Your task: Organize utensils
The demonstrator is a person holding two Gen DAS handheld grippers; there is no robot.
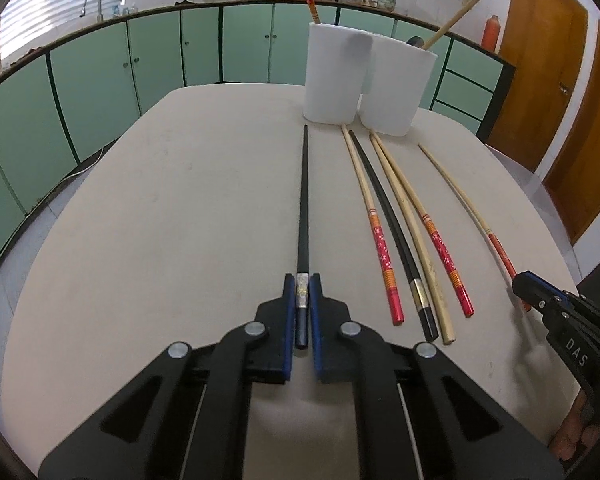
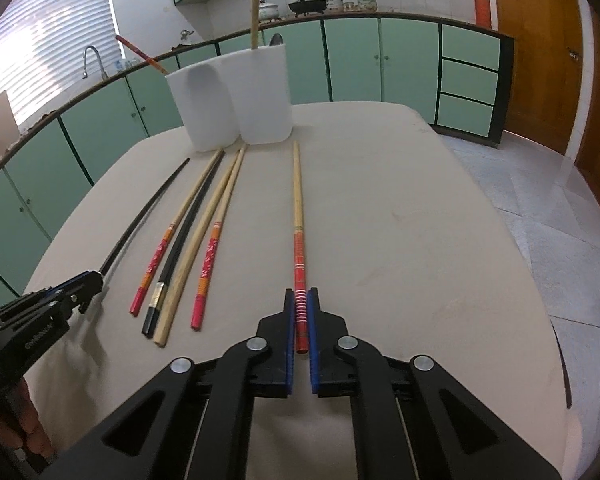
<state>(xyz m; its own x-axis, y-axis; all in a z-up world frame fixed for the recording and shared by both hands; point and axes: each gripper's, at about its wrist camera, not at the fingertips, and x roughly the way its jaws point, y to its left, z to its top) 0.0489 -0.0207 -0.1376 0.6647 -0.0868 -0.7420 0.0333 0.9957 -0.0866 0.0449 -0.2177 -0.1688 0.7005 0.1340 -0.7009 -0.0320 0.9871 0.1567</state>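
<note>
Fingers of both grippers closed on one chopstick each; pickup step in hand.

Left gripper [image 1: 303,292] pinches the black chopstick [image 1: 304,200] at its silver-banded near end; right gripper [image 2: 301,308] pinches the red-handled bamboo chopstick [image 2: 297,216] at its striped near end. Both sticks appear to lie along the table [image 1: 160,200], tips pointing far toward the two white holders [image 1: 334,76], which stand touching at the far edge. One stick already stands in each holder. Four more chopsticks [image 1: 400,232] lie side by side between the two gripped ones. Judged step: grasp made, lift not yet done. Next move calls for raising each stick clear, tilting it upright, and lowering it into the holder with matching sticks without knocking the holders.
</note>
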